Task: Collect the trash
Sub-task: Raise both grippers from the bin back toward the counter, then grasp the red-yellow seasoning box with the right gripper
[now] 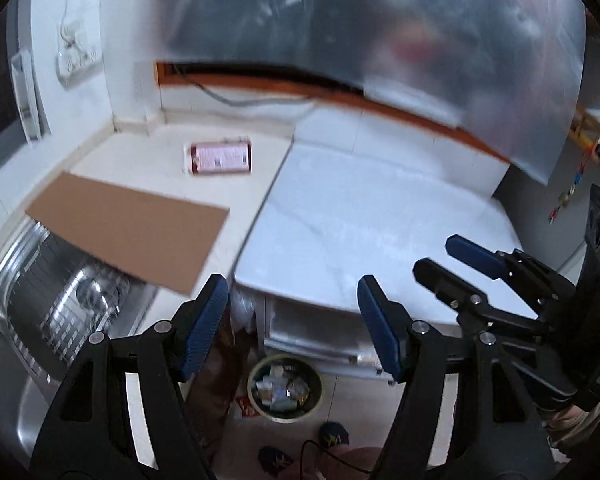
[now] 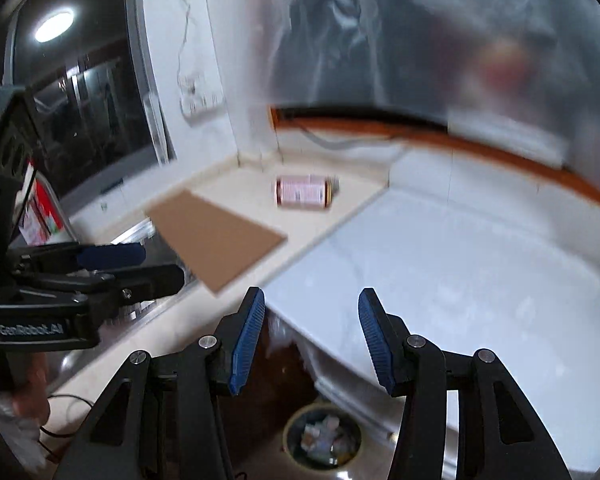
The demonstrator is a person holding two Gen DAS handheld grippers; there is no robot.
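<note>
A pink-labelled can (image 1: pixel 221 158) (image 2: pixel 305 191) lies on its side on the cream counter near the back wall. A flat brown cardboard sheet (image 1: pixel 132 228) (image 2: pixel 216 236) rests in front of it, overhanging the sink. On the floor below stands a round bin (image 1: pixel 284 388) (image 2: pixel 322 436) holding crumpled wrappers. My left gripper (image 1: pixel 292 292) (image 2: pixel 160 263) is open and empty, high above the counter edge. My right gripper (image 2: pixel 311 298) (image 1: pixel 438 254) is also open and empty, beside it over the white top.
A steel sink (image 1: pixel 60 300) with a rack sits at the left. A white rounded tabletop (image 1: pixel 360 220) (image 2: pixel 460 260) fills the right. Translucent plastic sheeting (image 1: pixel 380 20) hangs behind. A power strip (image 1: pixel 78 60) is on the wall. A person's shoes (image 1: pixel 334 434) are beside the bin.
</note>
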